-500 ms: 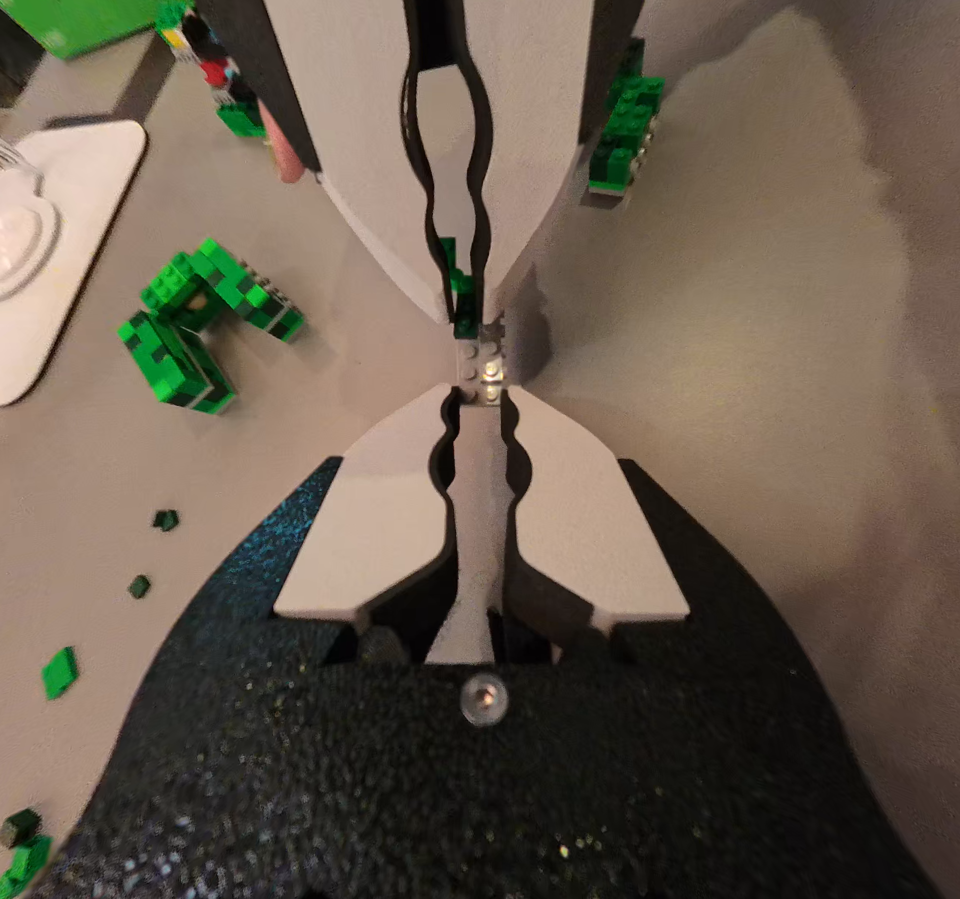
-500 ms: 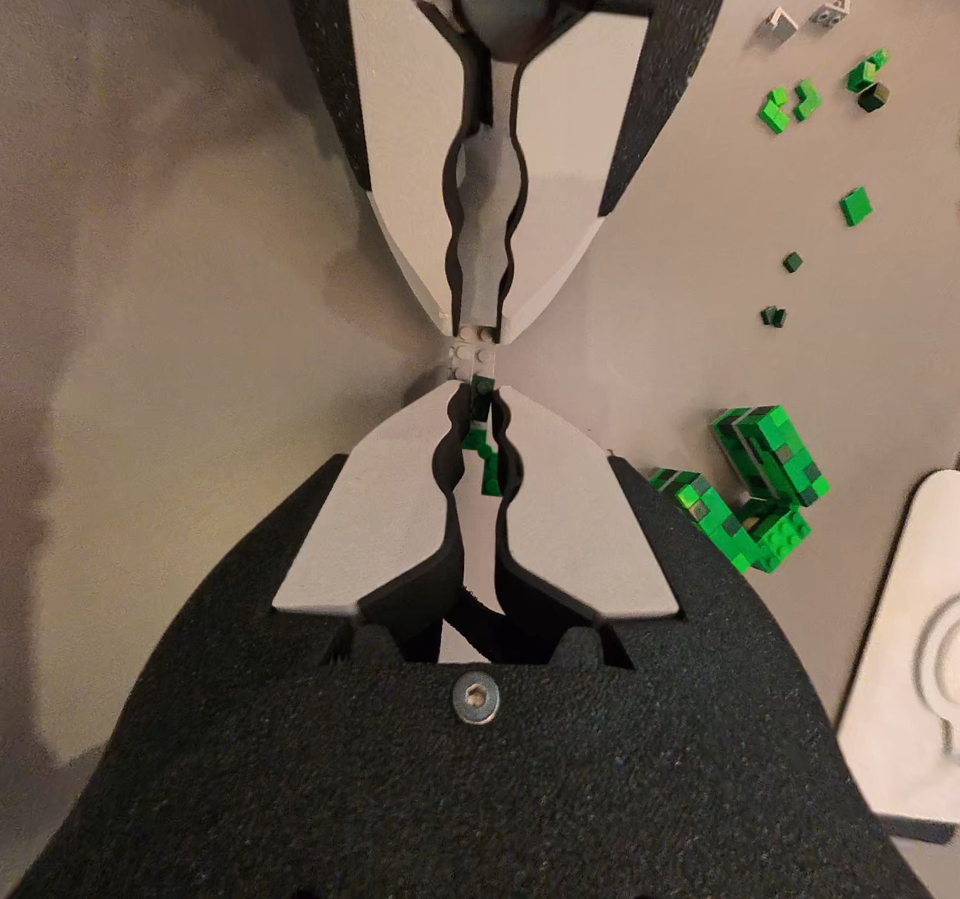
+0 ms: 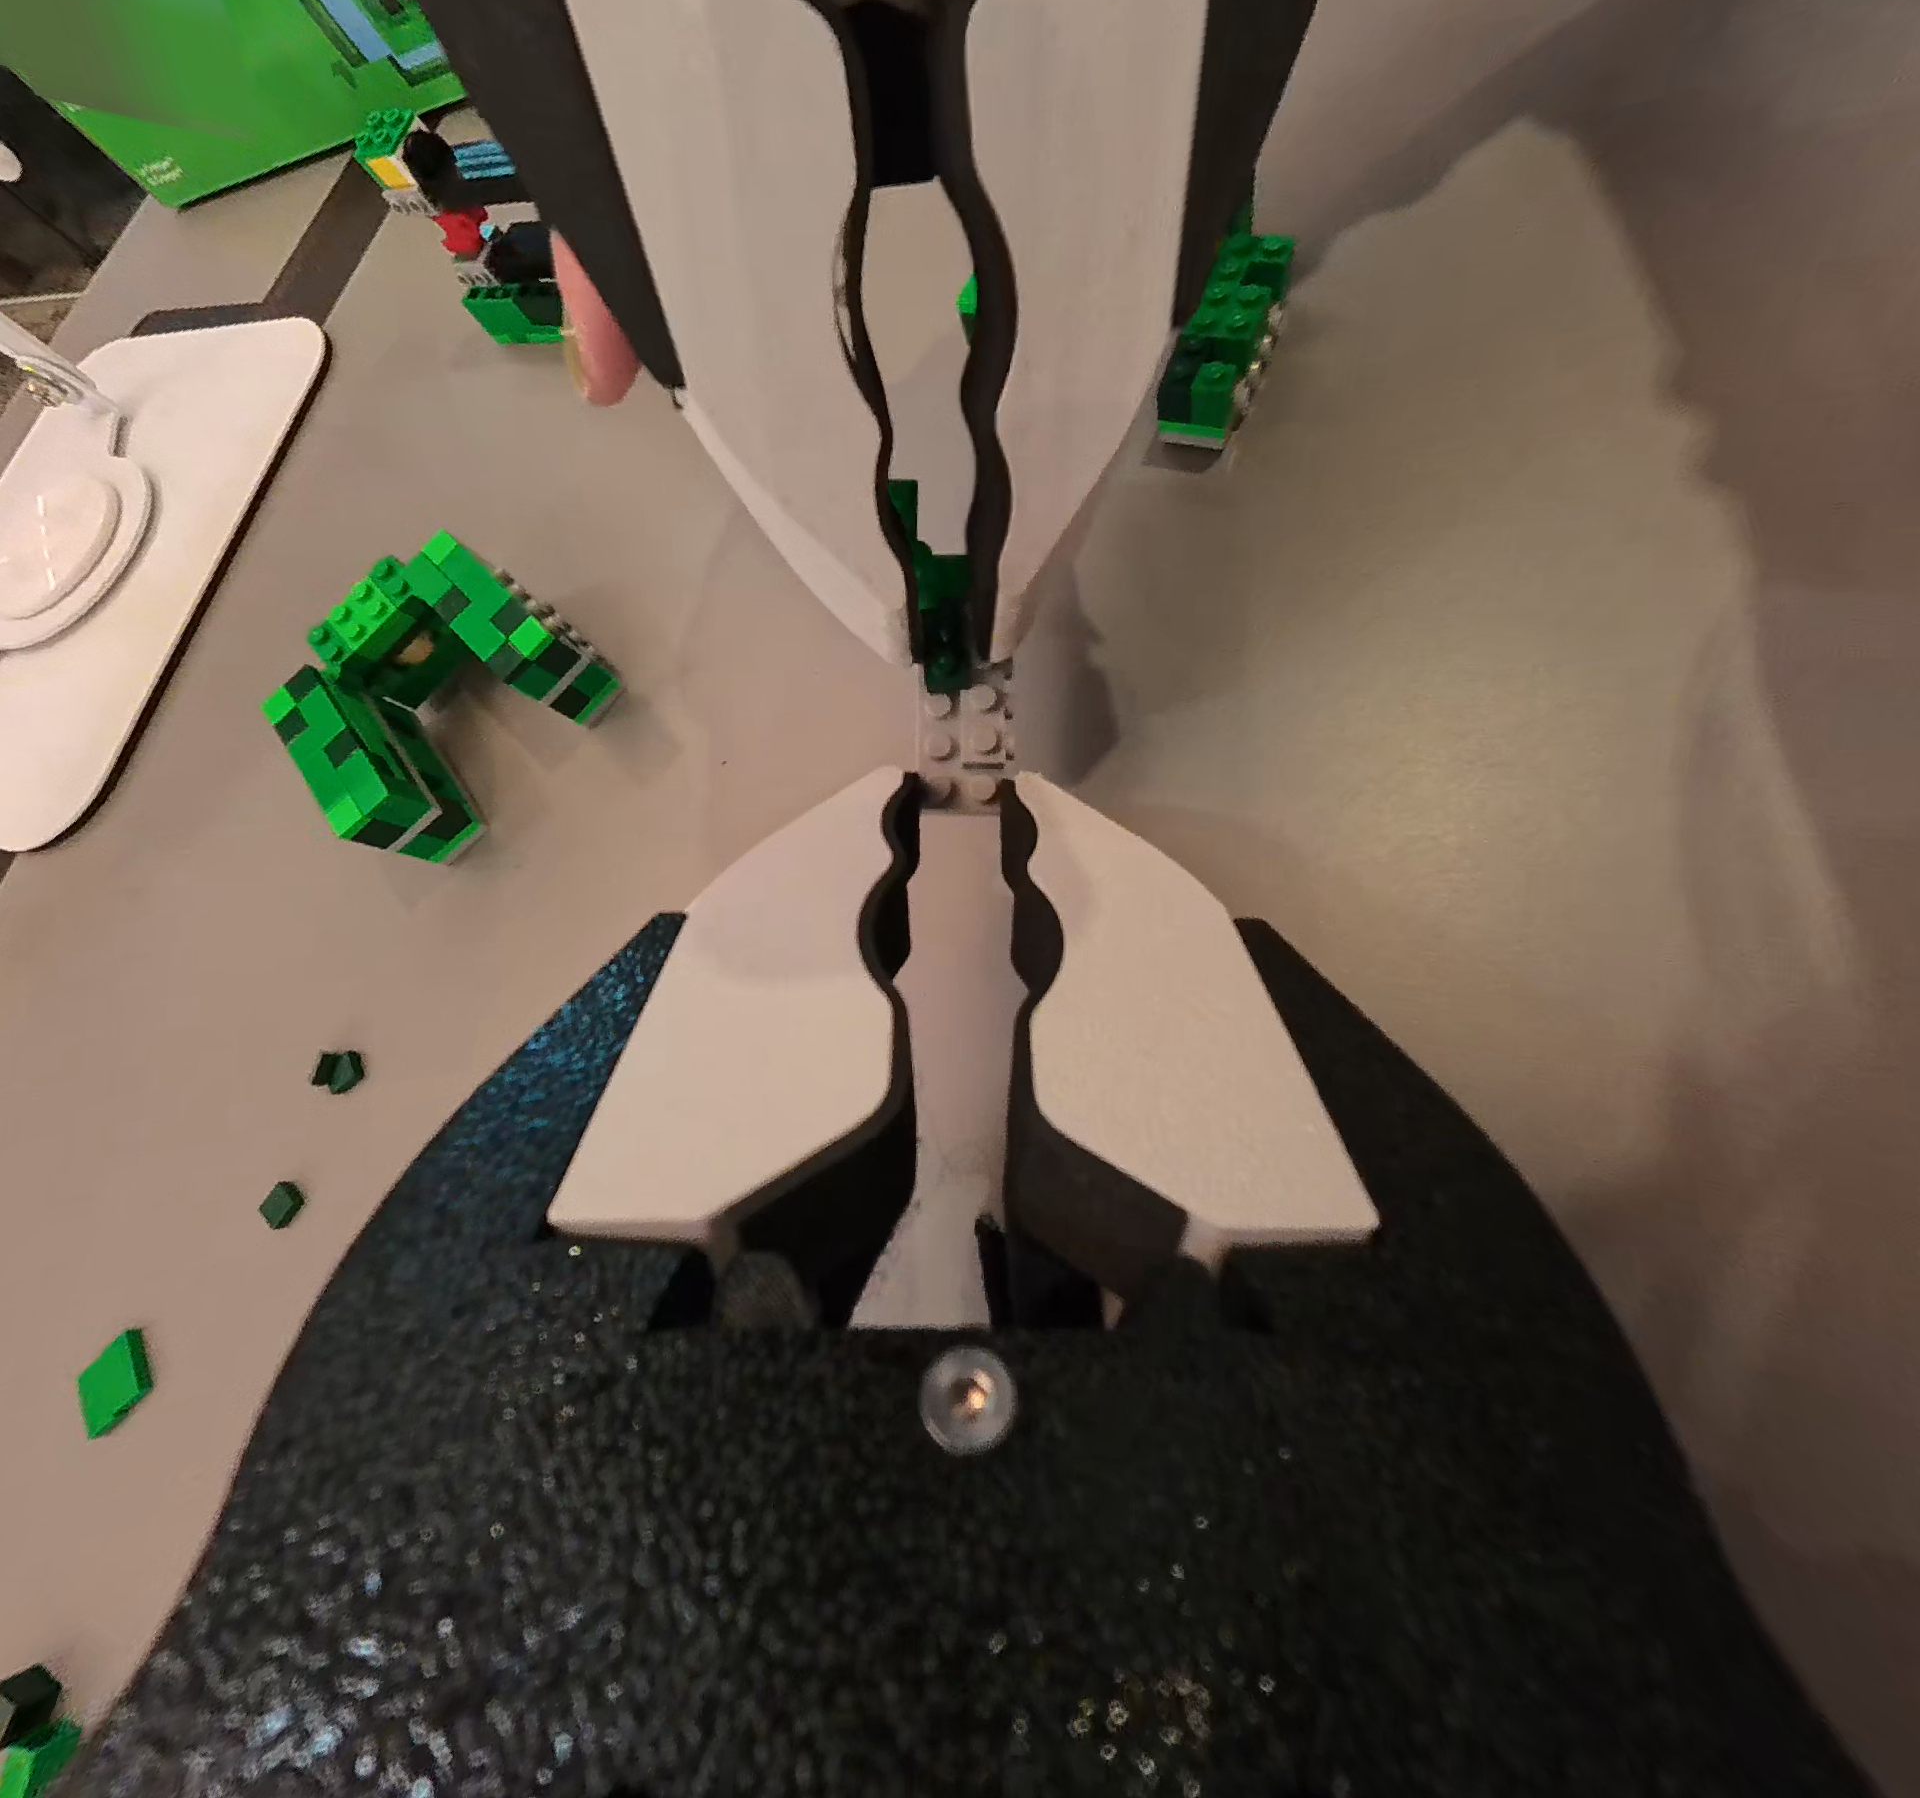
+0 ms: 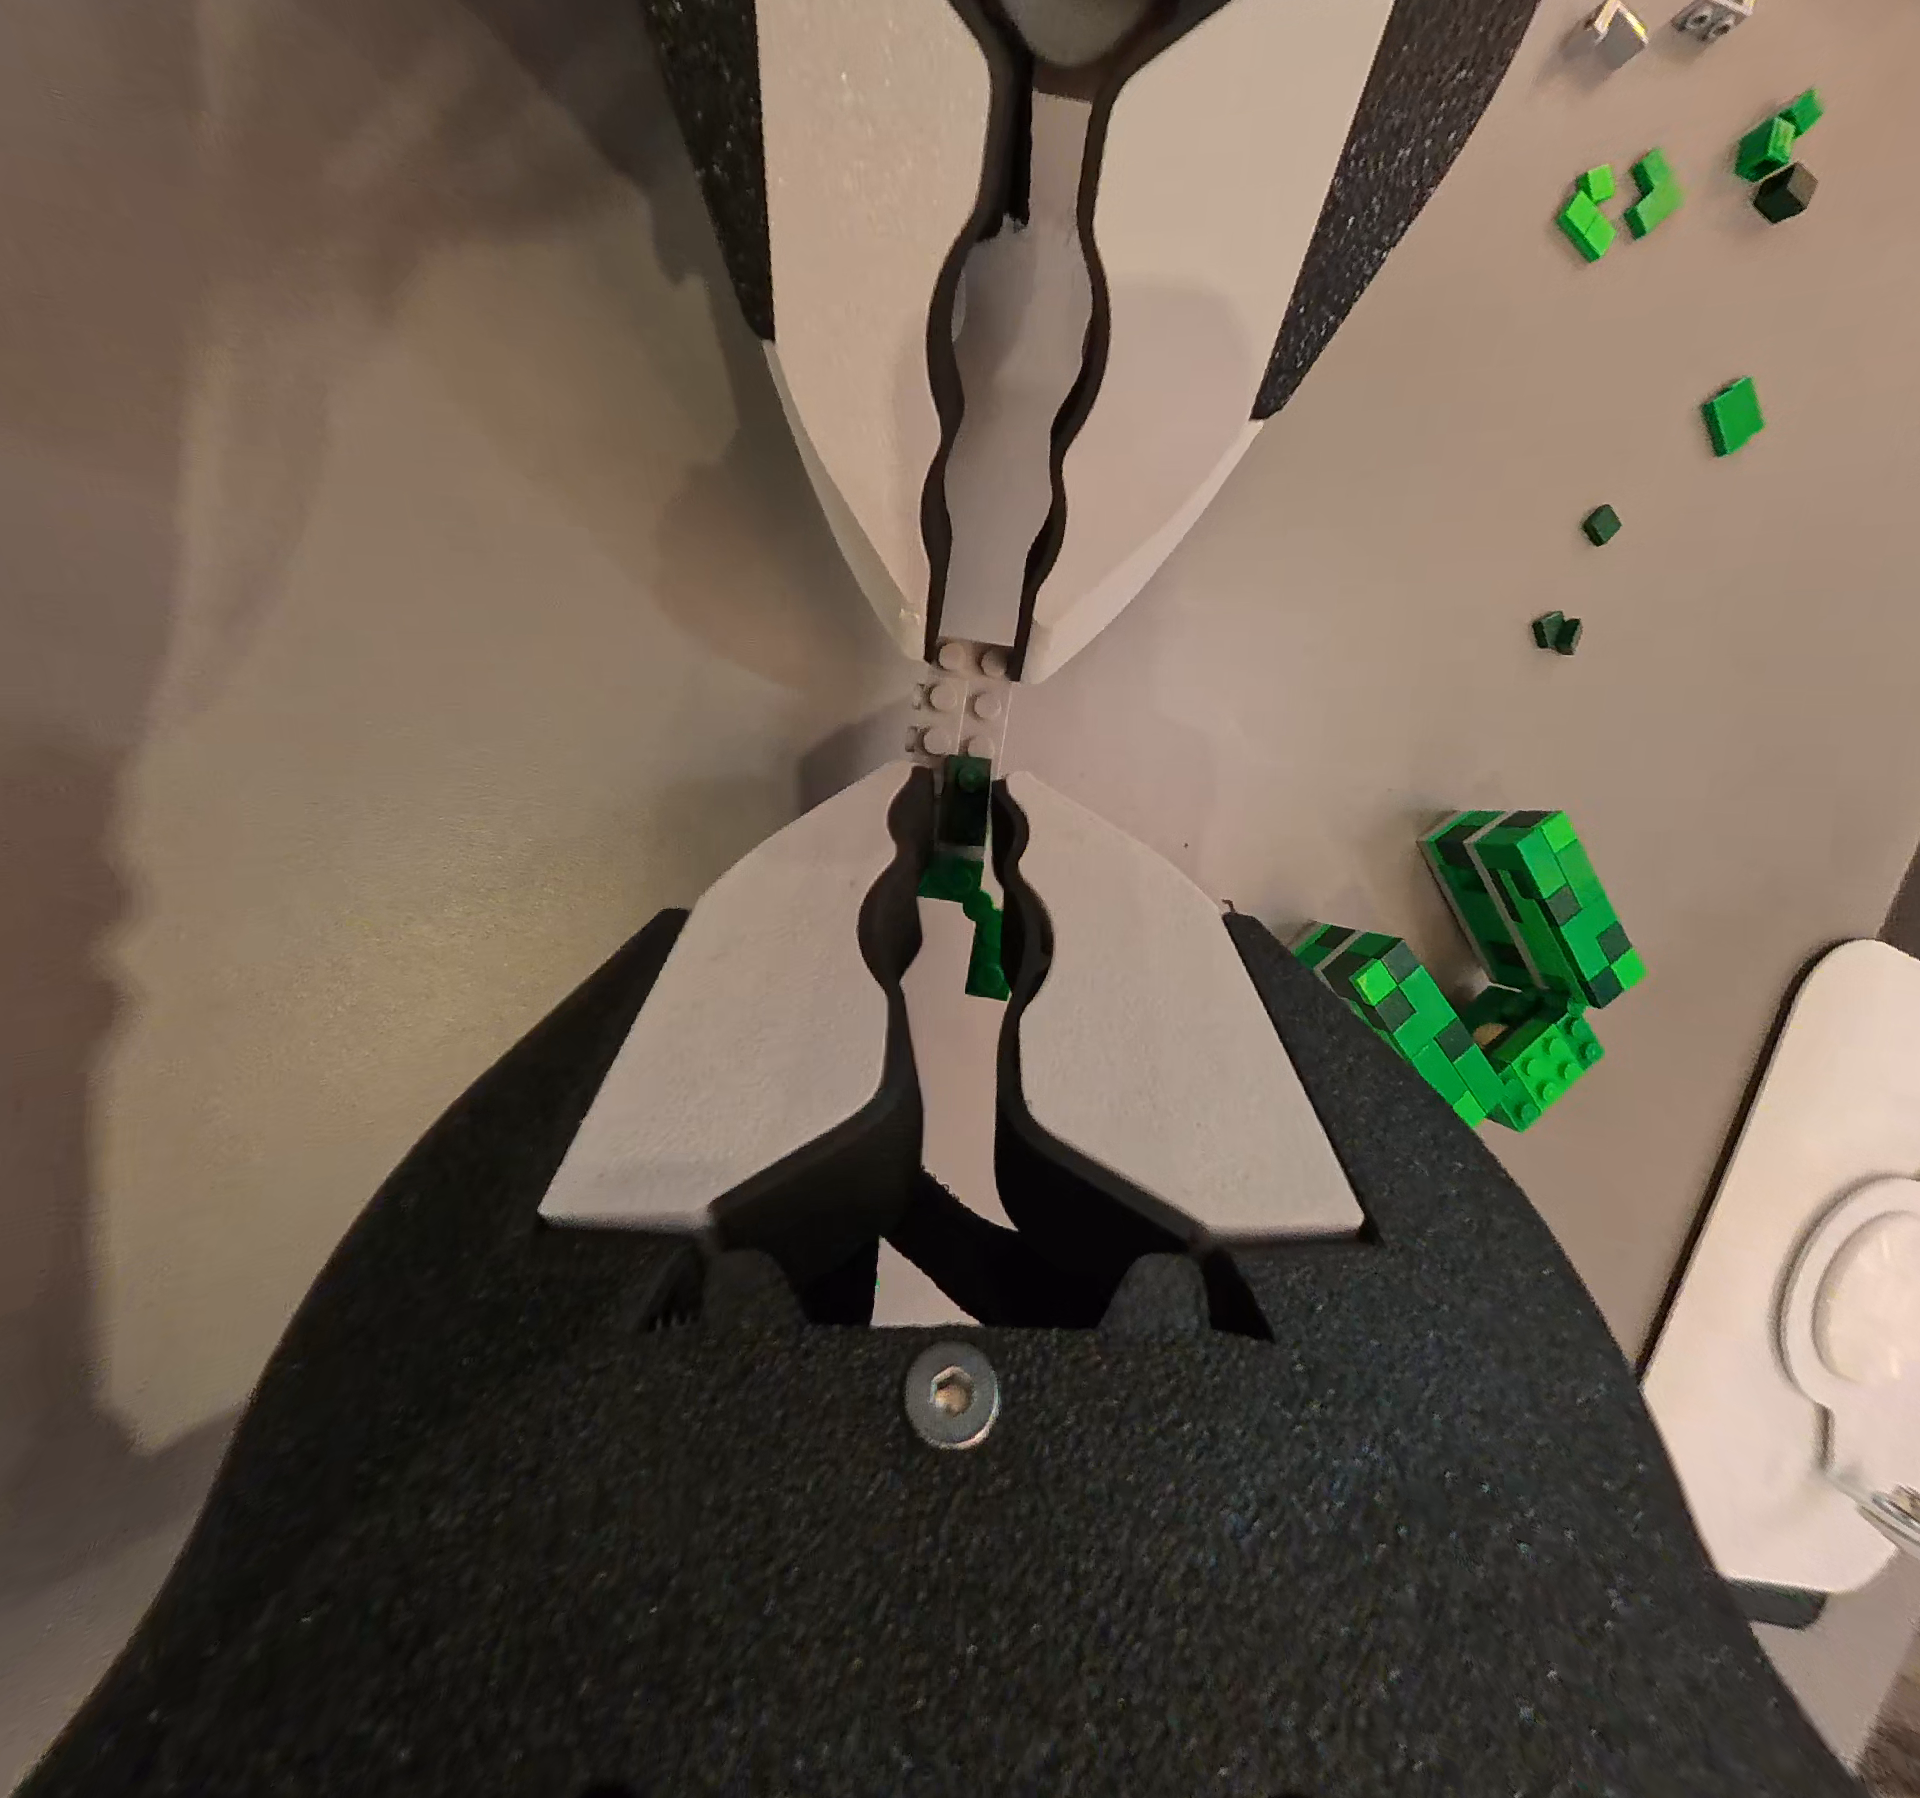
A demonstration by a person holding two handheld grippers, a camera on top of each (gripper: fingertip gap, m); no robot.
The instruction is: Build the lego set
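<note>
My left gripper (image 3: 961,798) is shut on a small grey studded plate (image 3: 968,735) and holds it above the table. My right gripper (image 4: 961,787) is shut on a small green brick assembly (image 4: 966,813). The two grippers meet tip to tip, and the green assembly touches the grey plate's edge. In the left wrist view the right gripper (image 3: 948,647) comes in from the top with the green assembly (image 3: 940,595) between its fingers. In the right wrist view the left gripper (image 4: 971,647) comes in from the top with the grey plate (image 4: 961,704).
A larger green build (image 3: 416,688) (image 4: 1496,969) lies on the grey table. A green brick block (image 3: 1226,335), a green box (image 3: 260,86) and a white pad (image 3: 156,543) (image 4: 1766,1281) sit nearby. Loose green tiles (image 3: 114,1379) (image 4: 1730,413) and grey pieces (image 4: 1616,34) are scattered.
Almost nothing. Both grippers stay shut and pressed tip to tip, and the views have shifted only slightly.
</note>
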